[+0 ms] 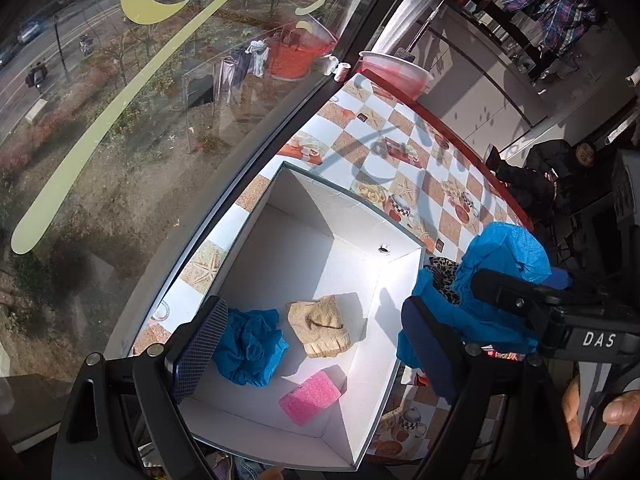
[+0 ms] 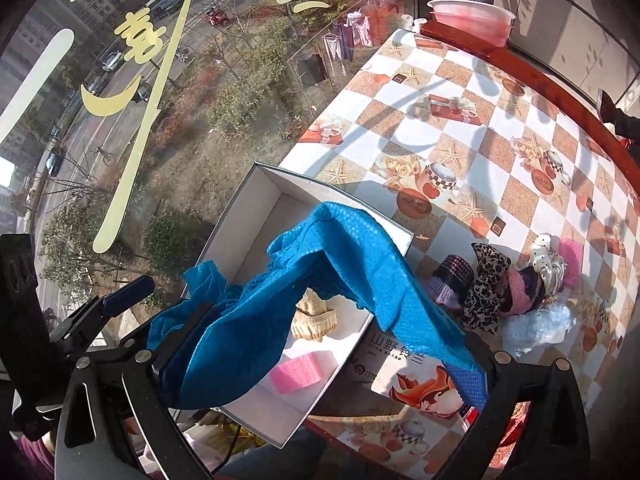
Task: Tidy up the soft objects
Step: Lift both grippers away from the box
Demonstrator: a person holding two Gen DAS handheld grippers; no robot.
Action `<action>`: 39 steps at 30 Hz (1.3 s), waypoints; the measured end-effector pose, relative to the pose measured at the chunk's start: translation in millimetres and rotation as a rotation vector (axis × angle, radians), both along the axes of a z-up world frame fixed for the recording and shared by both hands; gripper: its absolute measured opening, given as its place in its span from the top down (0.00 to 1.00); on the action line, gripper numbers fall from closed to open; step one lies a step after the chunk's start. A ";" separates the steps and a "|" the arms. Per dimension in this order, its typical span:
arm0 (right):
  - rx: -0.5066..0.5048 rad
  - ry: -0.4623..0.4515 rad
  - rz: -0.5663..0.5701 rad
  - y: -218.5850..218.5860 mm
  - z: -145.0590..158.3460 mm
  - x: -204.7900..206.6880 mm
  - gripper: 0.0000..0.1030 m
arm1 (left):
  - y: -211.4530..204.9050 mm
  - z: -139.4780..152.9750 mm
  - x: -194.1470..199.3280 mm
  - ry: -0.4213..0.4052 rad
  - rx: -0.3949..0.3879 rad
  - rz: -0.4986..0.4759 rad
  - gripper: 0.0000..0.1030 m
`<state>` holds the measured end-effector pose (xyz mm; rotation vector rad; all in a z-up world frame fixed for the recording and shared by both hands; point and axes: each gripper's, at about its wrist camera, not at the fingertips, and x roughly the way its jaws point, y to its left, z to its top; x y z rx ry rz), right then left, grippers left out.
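Observation:
A white open box (image 1: 316, 200) (image 2: 240, 216) stands on the table by the window. Inside lie a crumpled blue cloth (image 1: 250, 346), a folded beige knit piece (image 1: 322, 326) (image 2: 314, 318) and a pink sponge (image 1: 312, 396) (image 2: 300, 372). My left gripper (image 1: 312, 360) hangs open above the box, empty. My right gripper (image 2: 320, 364) has a large blue cloth (image 2: 344, 276) (image 1: 496, 280) draped across its fingers over the box's right edge; the jaws look wide apart, the cloth caught at the left finger (image 2: 176, 364).
A pile of soft items lies right of the box: leopard fabric (image 2: 486, 284), pink and dark pieces (image 2: 516, 288), a white polka-dot piece (image 2: 548, 268), pale blue fluff (image 2: 536, 324). A printed box lid (image 2: 420, 376) lies beside. A pink basin (image 2: 472, 20) stands far.

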<state>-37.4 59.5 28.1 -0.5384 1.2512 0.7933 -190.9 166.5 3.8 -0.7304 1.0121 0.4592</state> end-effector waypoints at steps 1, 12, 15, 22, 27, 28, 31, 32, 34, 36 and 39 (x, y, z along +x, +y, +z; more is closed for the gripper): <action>0.028 0.005 0.013 -1.0 2.5 0.1 0.00 | 0.9 -1.2 -1.9 0.012 0.003 0.013 0.12; 0.135 0.296 -0.147 -40.5 -10.9 18.7 0.00 | 4.9 43.4 0.9 -0.258 -0.188 -0.043 0.12; 0.147 0.307 -0.186 -58.5 -6.0 21.4 0.00 | 4.7 104.5 11.8 -0.498 -0.298 -0.086 0.12; 0.228 0.328 -0.262 -90.1 17.1 24.8 0.00 | -16.5 271.5 57.0 -1.025 -0.618 -0.336 0.12; 0.310 0.311 -0.312 -113.5 44.7 33.5 0.00 | -47.5 348.9 85.7 -1.197 -0.893 -0.563 0.12; 0.323 0.307 -0.323 -118.5 49.1 35.7 0.00 | -52.9 354.3 92.5 -1.198 -0.953 -0.592 0.12; 0.364 0.298 -0.368 -136.9 60.9 44.0 0.00 | -67.2 359.0 107.4 -1.176 -1.077 -0.622 0.12; 0.376 0.297 -0.384 -143.2 63.4 46.8 0.00 | -70.8 358.6 110.9 -1.169 -1.120 -0.624 0.12; 0.394 0.291 -0.415 -156.4 67.6 52.3 0.00 | -80.0 352.9 117.2 -1.146 -1.193 -0.630 0.11; 0.404 0.284 -0.443 -168.8 69.9 57.9 0.00 | -85.5 348.8 122.6 -1.127 -1.224 -0.633 0.11; 0.407 0.278 -0.477 -185.8 68.6 65.8 0.00 | -95.6 344.2 132.8 -1.104 -1.236 -0.631 0.11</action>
